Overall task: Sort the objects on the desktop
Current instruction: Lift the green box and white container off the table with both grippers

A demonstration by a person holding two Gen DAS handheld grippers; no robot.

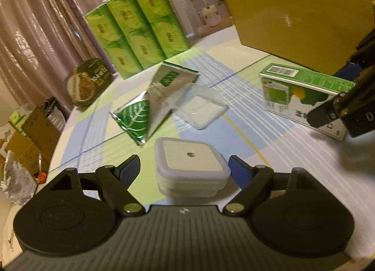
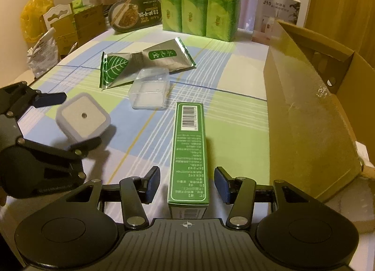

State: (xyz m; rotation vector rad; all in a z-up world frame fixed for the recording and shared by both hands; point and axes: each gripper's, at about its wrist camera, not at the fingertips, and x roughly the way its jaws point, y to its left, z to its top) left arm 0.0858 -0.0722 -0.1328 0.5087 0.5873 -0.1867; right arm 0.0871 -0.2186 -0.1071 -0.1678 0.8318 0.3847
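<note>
The left tool (image 1: pixel 185 169) stands released, its 2 blue-padded fingers (image 1: pixel 130 172) spread to either side of the white square box (image 1: pixel 191 165) with a clear gap on both sides. The right tool (image 2: pixel 187 183) is likewise released, its pads astride the near end of the long green carton (image 2: pixel 188 151) without touching it.

The white square box is a squat, rounded-cornered thing with a flat pale lid and 1 small dark dot at its centre; it rests on the desk (image 2: pixel 234 116) near the left edge. The green carton is narrow and long, printed with small text and 1 barcode at its far end, lying flat and pointing away toward the middle of the desk.

Open checked cloth lies between the 2 items and beyond the carton's far end. To the right, the wall of 1 open cardboard box (image 2: pixel 309 116) runs close alongside the carton. The desk's curved edge passes just left of the white box.

Further back lie 1 clear plastic case (image 2: pixel 150 90), 1 crumpled silver-and-green foil packet (image 2: pixel 145 59), 1 dark oval food tray (image 2: pixel 136 14), 1 pack of 6 visible green tissue bundles (image 2: pixel 199 1) and 1 white product box (image 2: pixel 276 13).
</note>
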